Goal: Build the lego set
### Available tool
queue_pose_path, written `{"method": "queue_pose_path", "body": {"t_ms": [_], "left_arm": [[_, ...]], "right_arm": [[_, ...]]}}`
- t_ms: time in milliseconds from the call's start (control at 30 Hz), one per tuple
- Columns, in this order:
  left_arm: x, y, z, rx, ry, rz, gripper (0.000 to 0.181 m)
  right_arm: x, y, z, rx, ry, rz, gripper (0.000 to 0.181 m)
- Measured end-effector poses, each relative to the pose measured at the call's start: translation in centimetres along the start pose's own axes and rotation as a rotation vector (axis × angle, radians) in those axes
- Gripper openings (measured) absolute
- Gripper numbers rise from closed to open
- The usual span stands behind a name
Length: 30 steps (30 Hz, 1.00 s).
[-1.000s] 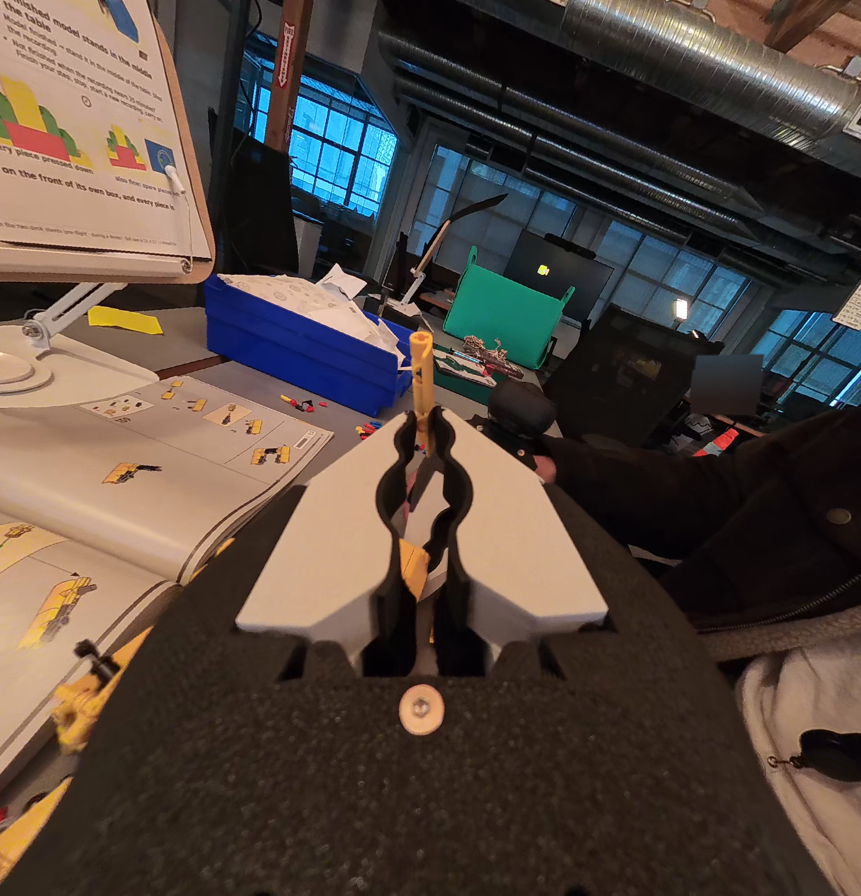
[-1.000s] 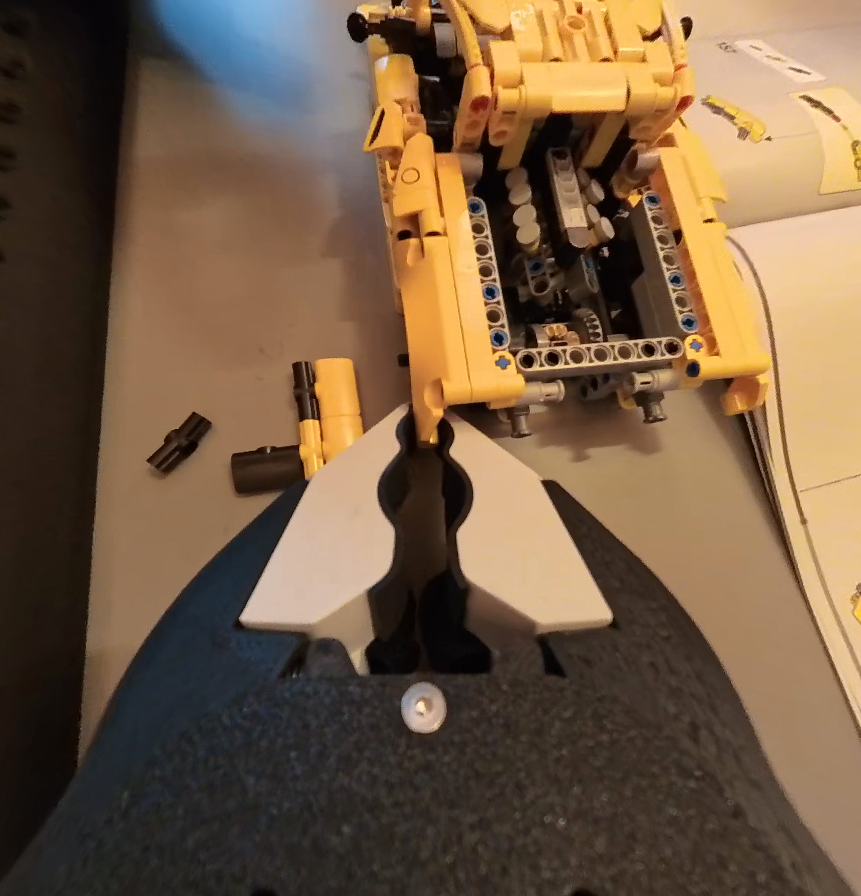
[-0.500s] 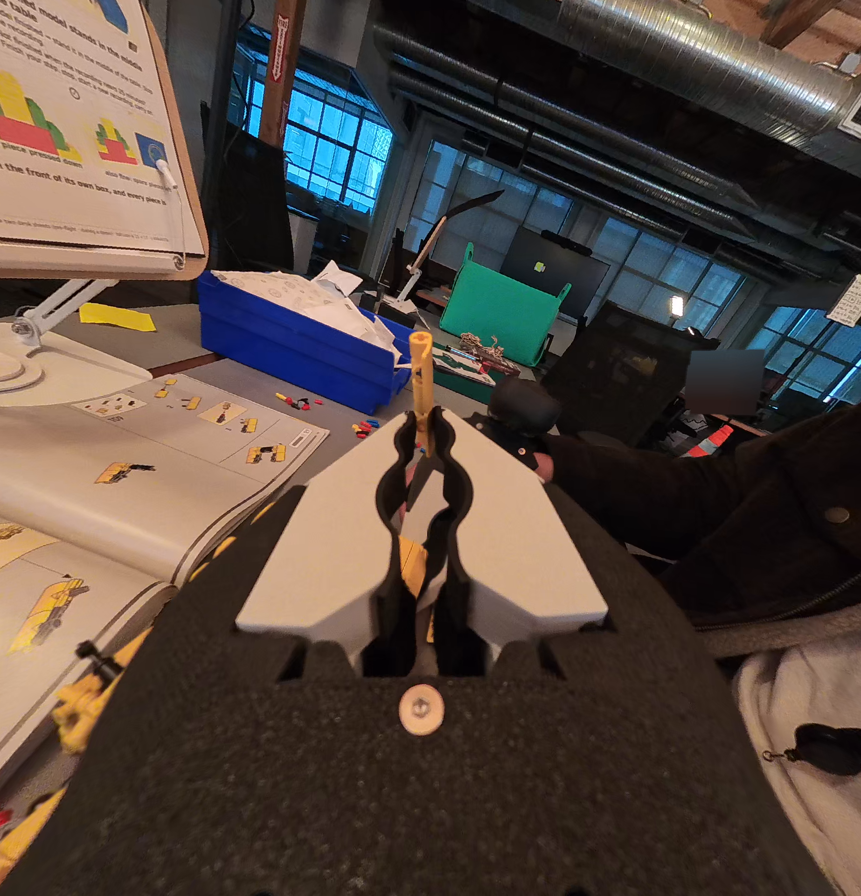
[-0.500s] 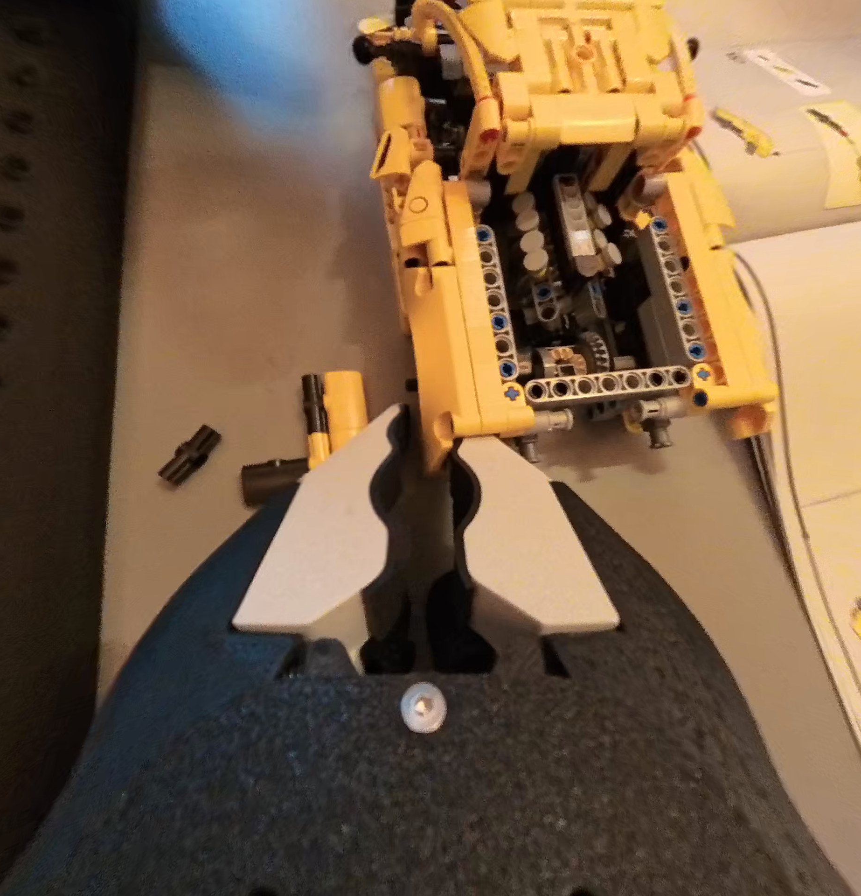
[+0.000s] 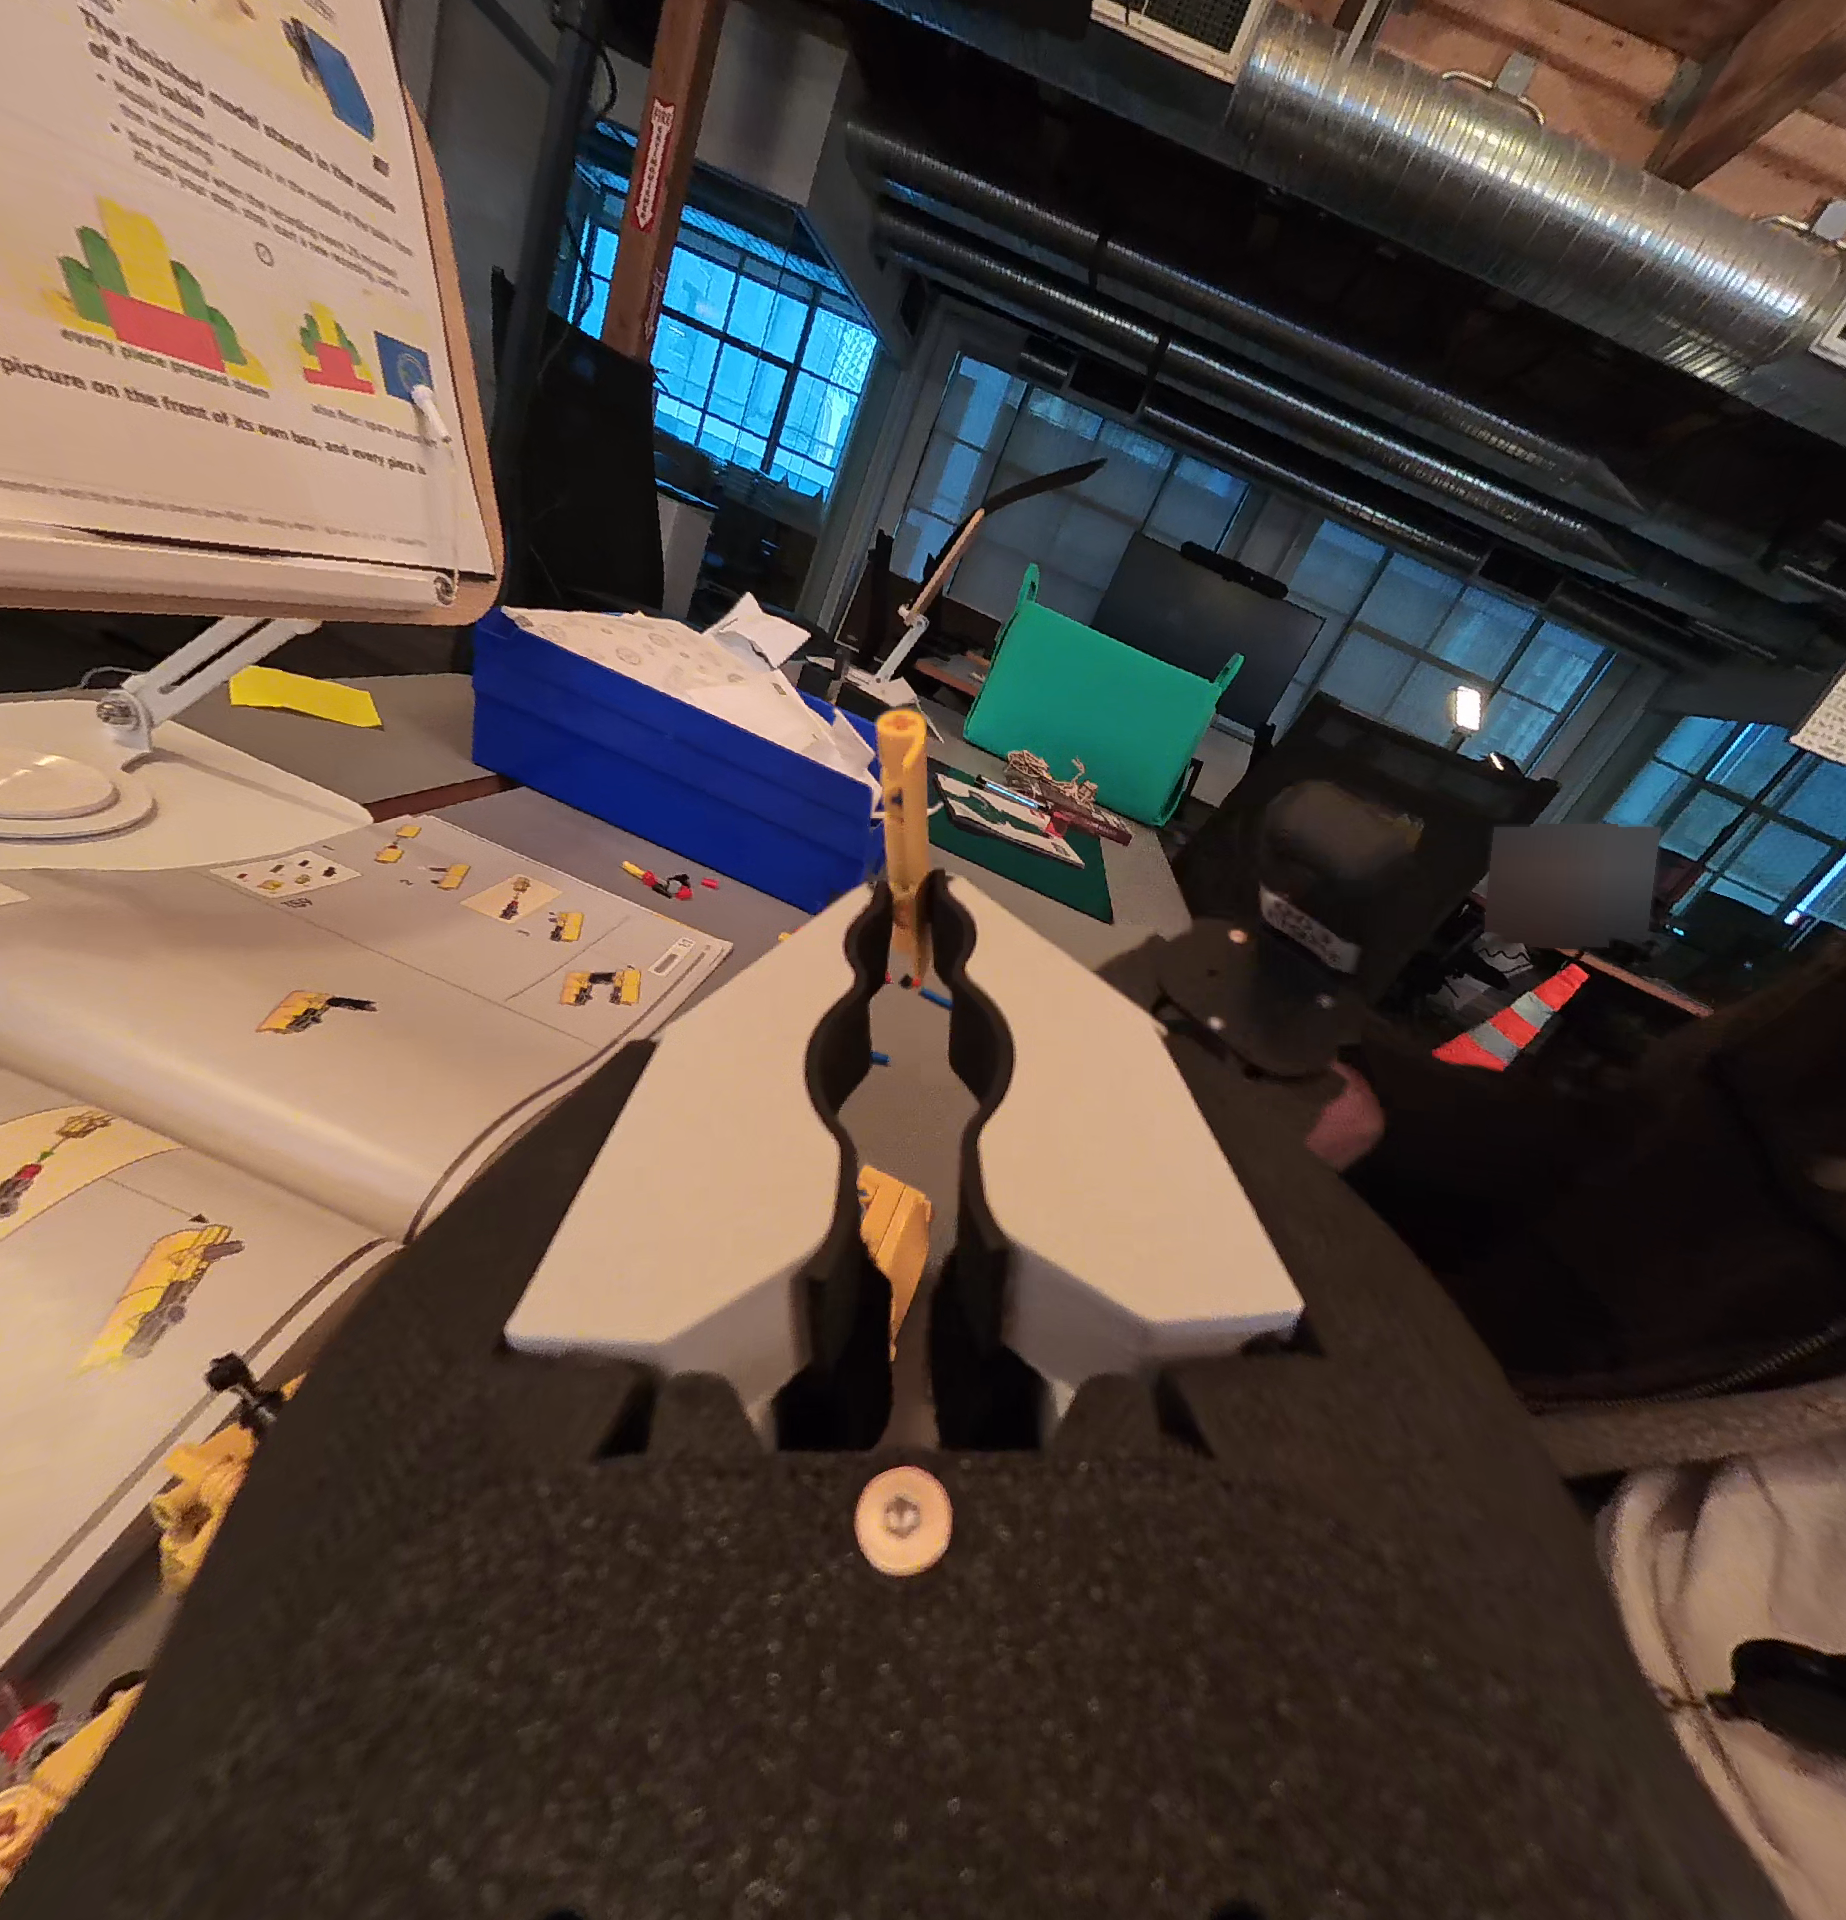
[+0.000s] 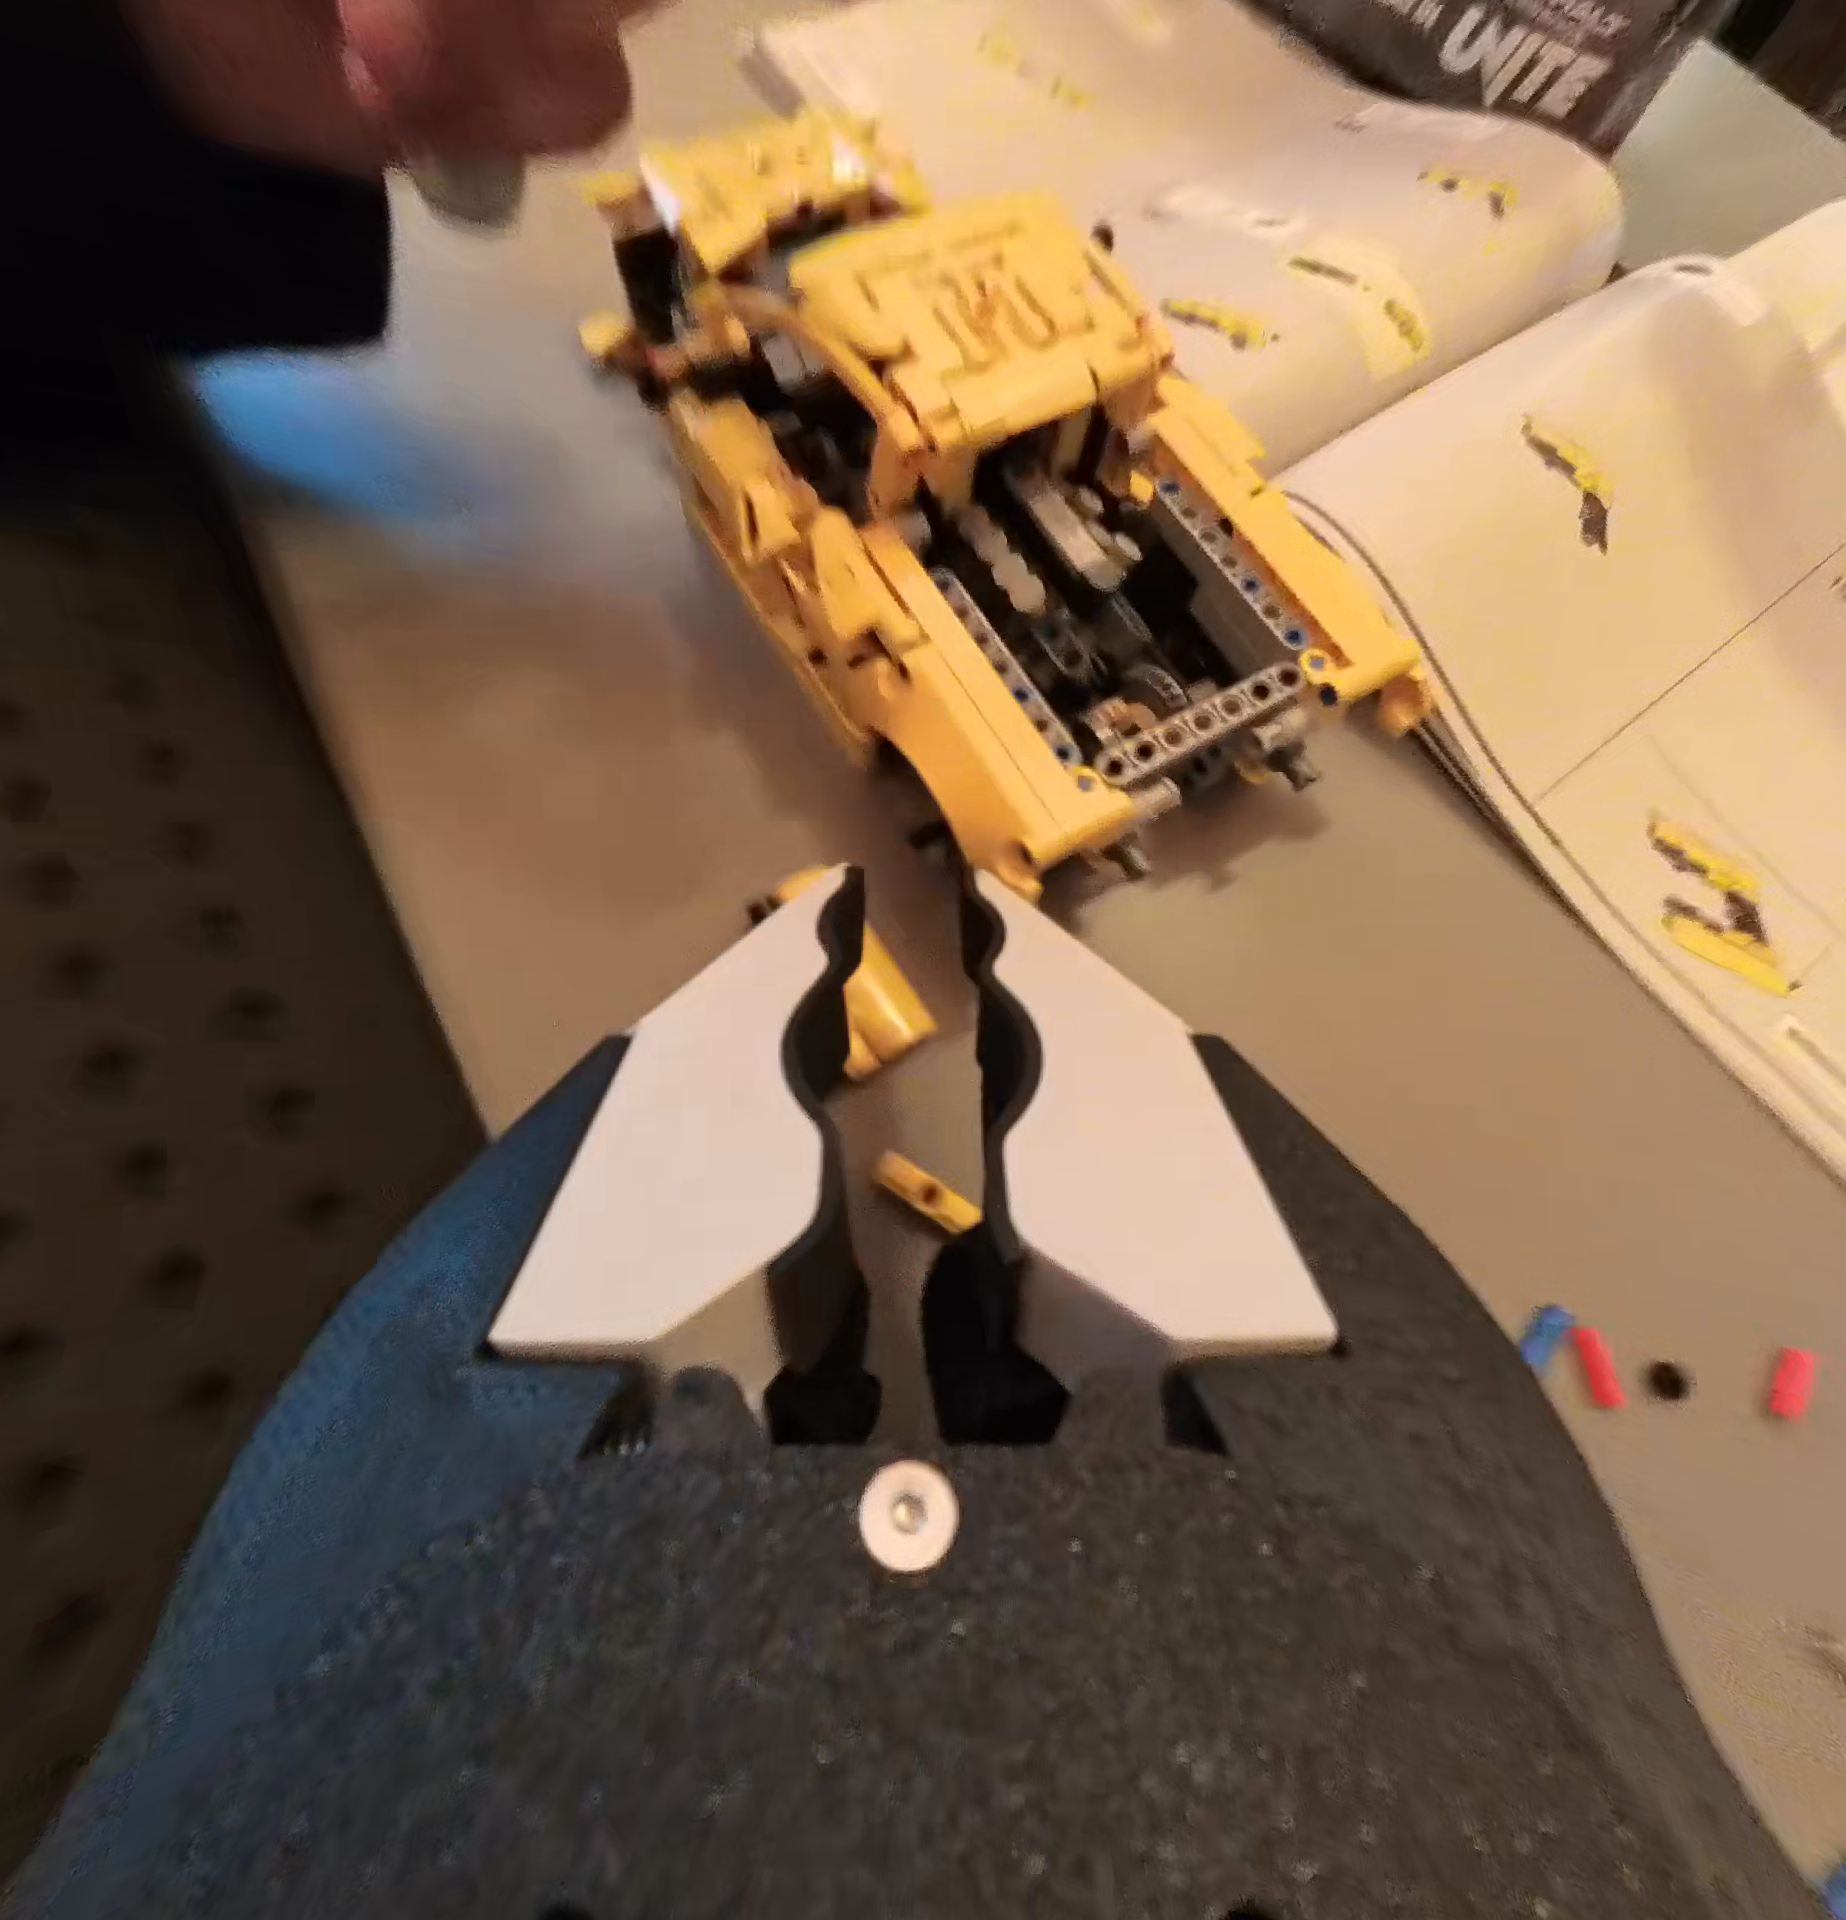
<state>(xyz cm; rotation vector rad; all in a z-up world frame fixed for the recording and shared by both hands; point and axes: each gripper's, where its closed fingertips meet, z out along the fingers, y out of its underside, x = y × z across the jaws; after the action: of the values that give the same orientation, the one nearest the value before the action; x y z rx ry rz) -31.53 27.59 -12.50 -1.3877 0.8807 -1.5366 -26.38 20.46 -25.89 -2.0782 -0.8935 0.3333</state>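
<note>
In the left wrist view my left gripper (image 5: 908, 906) is shut on a thin yellow rod piece (image 5: 901, 800) that stands upright out of the fingertips, held above the table. In the right wrist view my right gripper (image 6: 912, 891) is open and empty, a short way back from the rear corner of the yellow Lego car model (image 6: 1002, 540) on the grey table. A yellow connector part (image 6: 883, 1010) and a small yellow pin (image 6: 924, 1192) lie on the table under the open fingers. The right wrist view is motion-blurred.
The open instruction booklet (image 6: 1625, 623) lies right of the model and also shows in the left wrist view (image 5: 379, 987). Small red pieces (image 6: 1594, 1377) lie at the right. A perforated black mat (image 6: 119, 935) is on the left. A blue bin (image 5: 670, 758) stands behind. A blurred hand (image 6: 483, 83) is above the model. Some 15 centimeters of space lies between my two pairs of fingers.
My right gripper opened, let go of the model's rear corner and pulled back and up. The left gripper still holds the yellow rod, almost unmoved.
</note>
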Motion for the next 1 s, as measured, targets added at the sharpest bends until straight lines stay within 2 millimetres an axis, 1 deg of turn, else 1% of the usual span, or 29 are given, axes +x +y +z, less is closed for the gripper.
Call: {"method": "queue_pose_path", "body": {"t_ms": [33, 67, 100, 200, 233, 267, 300, 367, 467, 500, 600, 700, 733, 767, 900, 1000], "left_arm": [[0.0, -0.1, 0.0, 0.004, 0.0, -0.002, 0.007], [0.0, -0.1, 0.0, 0.007, 0.0, -0.002, 0.006], [0.0, -0.1, 0.0, 0.008, -0.002, -0.001, 0.007], [0.1, -0.4, -0.1, 0.023, 0.001, -0.001, 0.007], [0.1, -0.5, -0.2, 0.029, 0.003, -0.003, 0.007], [0.2, -0.6, -0.2, 0.034, 0.006, -0.005, 0.007], [0.2, -0.7, -0.2, 0.038, 0.009, -0.008, 0.007], [0.5, -1.0, -0.3, 0.05, 0.021, -0.013, 0.007], [0.9, -1.3, -0.3, 0.056, 0.041, -0.012, 0.006], [1.0, -1.3, -0.3, 0.056, 0.046, -0.013, 0.006], [1.2, -1.3, -0.3, 0.054, 0.049, -0.006, 0.006], [1.2, -1.4, -0.4, 0.056, 0.048, -0.006, 0.006], [1.1, -1.4, -0.4, 0.058, 0.048, -0.007, 0.006], [1.1, -1.5, -0.4, 0.059, 0.047, -0.008, 0.006], [0.9, -1.4, -0.5, 0.058, 0.042, -0.009, 0.006], [0.8, -1.4, -0.5, 0.056, 0.038, -0.008, 0.006]], "right_arm": [[-0.6, -0.3, 0.3, 0.004, 0.012, 0.059, 0.02], [-1.3, -0.3, 0.9, -0.015, 0.015, 0.1, 0.029], [-1.4, -0.1, 1.5, -0.042, 0.047, 0.133, 0.035], [-1.1, 0.9, 3.3, -0.096, 0.126, 0.233, 0.037], [-1.3, 1.5, 3.8, -0.129, 0.124, 0.264, 0.045], [-1.3, 2.1, 4.2, -0.169, 0.125, 0.282, 0.056], [-1.0, 2.0, 4.3, -0.164, 0.14, 0.293, 0.057], [-0.7, 1.2, 4.3, -0.122, 0.142, 0.307, 0.054], [-0.9, 1.5, 4.9, -0.145, 0.11, 0.326, 0.05], [-1.0, 1.6, 5.0, -0.151, 0.109, 0.327, 0.042], [-0.5, 1.7, 4.9, -0.155, 0.134, 0.319, 0.031], [0.1, 1.9, 4.9, -0.159, 0.172, 0.283, 0.015], [0.2, 2.0, 4.8, -0.163, 0.182, 0.267, 0.008], [0.1, 2.0, 4.8, -0.162, 0.178, 0.253, 0.004], [0.0, 2.1, 4.7, -0.158, 0.155, 0.268, 0.003], [-1.2, 2.1, 4.4, -0.168, 0.076, 0.278, 0.003]]}}
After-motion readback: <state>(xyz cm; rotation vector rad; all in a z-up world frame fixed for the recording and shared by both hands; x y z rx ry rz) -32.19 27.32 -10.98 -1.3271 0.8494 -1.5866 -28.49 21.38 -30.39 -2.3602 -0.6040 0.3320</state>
